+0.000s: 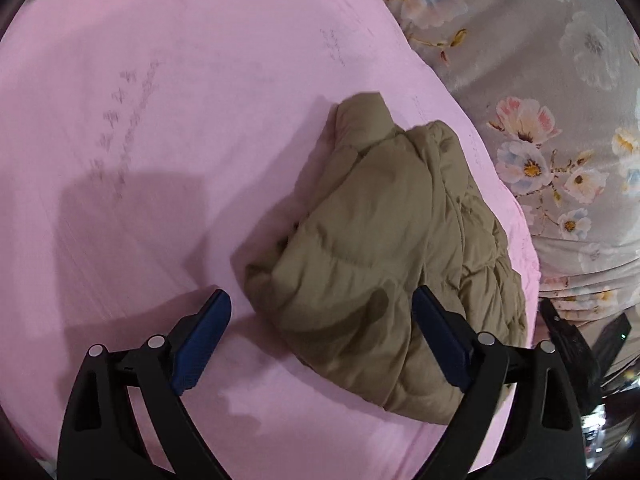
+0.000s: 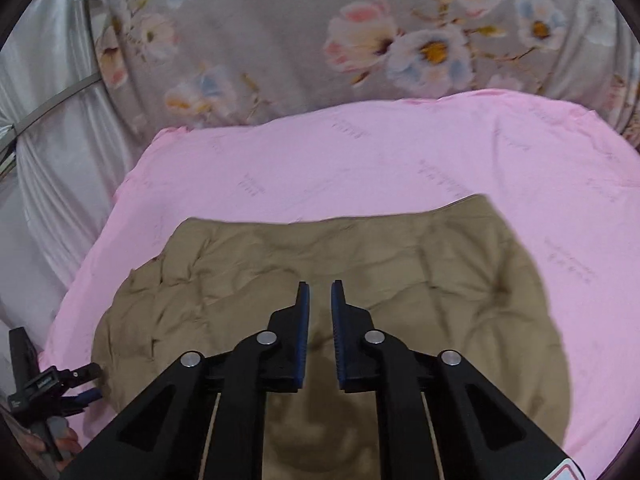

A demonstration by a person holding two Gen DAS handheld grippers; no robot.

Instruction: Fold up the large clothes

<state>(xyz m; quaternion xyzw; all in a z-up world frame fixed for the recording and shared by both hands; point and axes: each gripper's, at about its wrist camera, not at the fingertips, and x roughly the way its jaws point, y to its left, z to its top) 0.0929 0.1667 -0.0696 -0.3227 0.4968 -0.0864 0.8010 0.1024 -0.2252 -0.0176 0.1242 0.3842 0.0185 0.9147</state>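
A tan quilted jacket [image 1: 384, 256] lies folded into a compact bundle on a pink sheet [image 1: 168, 128]. My left gripper [image 1: 322, 312] is open and empty, its fingers to either side of the bundle's near edge. In the right wrist view the jacket [image 2: 400, 272] fills the lower middle. My right gripper [image 2: 320, 296] hovers just above the jacket with its jaws nearly closed, a narrow gap between the pads, and nothing between them. The left gripper [image 2: 86, 384] shows at the bundle's left edge in the right wrist view.
The pink sheet [image 2: 360, 160] lies over a grey floral bedspread [image 2: 320, 40], which also shows in the left wrist view [image 1: 540, 80]. Silvery fabric [image 2: 48, 140] hangs at the left. The right gripper's black body [image 1: 568, 336] shows at the lower right.
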